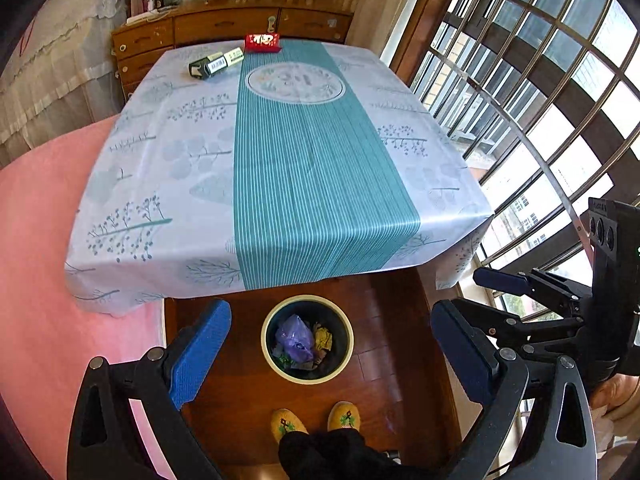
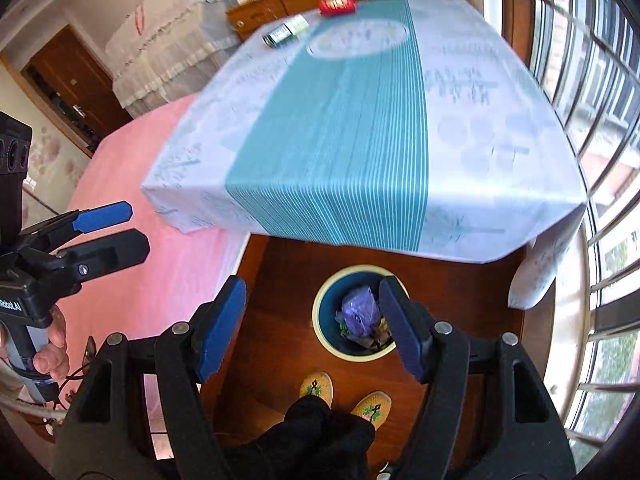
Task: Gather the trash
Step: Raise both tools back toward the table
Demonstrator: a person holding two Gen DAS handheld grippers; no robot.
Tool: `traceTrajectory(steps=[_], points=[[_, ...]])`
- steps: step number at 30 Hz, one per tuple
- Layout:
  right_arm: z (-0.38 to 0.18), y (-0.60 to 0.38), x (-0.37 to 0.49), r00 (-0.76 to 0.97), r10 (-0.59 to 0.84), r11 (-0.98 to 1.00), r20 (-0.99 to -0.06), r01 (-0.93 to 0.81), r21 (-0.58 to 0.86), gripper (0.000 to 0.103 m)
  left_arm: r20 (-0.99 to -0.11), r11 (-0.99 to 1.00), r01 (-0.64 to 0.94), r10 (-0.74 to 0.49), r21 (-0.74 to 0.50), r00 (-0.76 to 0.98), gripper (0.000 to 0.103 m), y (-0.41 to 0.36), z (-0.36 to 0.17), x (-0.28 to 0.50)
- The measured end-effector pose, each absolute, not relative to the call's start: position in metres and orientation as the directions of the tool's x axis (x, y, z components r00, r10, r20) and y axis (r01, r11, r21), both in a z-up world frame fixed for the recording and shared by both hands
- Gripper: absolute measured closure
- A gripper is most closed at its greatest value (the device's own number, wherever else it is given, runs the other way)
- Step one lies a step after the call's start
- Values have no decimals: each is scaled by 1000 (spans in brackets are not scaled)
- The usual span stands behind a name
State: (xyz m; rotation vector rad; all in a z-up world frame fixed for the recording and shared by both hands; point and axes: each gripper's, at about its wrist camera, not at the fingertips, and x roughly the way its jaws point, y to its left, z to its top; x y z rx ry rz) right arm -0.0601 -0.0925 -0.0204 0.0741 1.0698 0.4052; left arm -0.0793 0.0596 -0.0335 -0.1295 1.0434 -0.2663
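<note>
Left gripper (image 1: 326, 354): spread wide, blue pads well apart, nothing held between them. Right gripper (image 2: 312, 328): likewise wide open and empty, also seen at the right edge of the left wrist view.

Left of the scene: pink bed cover (image 1: 36, 264) beside the table. On the table, tablecloth (image 1: 280, 168) in pale grey with a teal striped band down the middle. At its far end, left of the band, green-and-white box (image 1: 212, 65) lying flat; just right of it, at the top of the band, red packet (image 1: 262, 42), near but apart. Both well away from either gripper.

Below the table's near edge, on dark wooden floor (image 1: 240, 396): round trash bin (image 1: 348, 338) with cream rim, already holding a crumpled purple bag (image 1: 296, 338) and other scraps. Nearer than the bin, two yellow embroidered slippers (image 1: 288, 424). Far right: barred window (image 1: 540, 92).
</note>
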Motion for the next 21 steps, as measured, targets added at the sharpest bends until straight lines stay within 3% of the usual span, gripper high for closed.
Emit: traceTrajectory(steps=[13, 21], points=[[83, -102, -53, 507, 405, 894, -761, -396, 212, 36, -765, 984, 139, -176, -114, 620, 2, 38, 99, -81], [111, -100, -21, 554, 405, 889, -727, -424, 172, 36, -711, 990, 105, -144, -99, 689, 2, 39, 135, -49]])
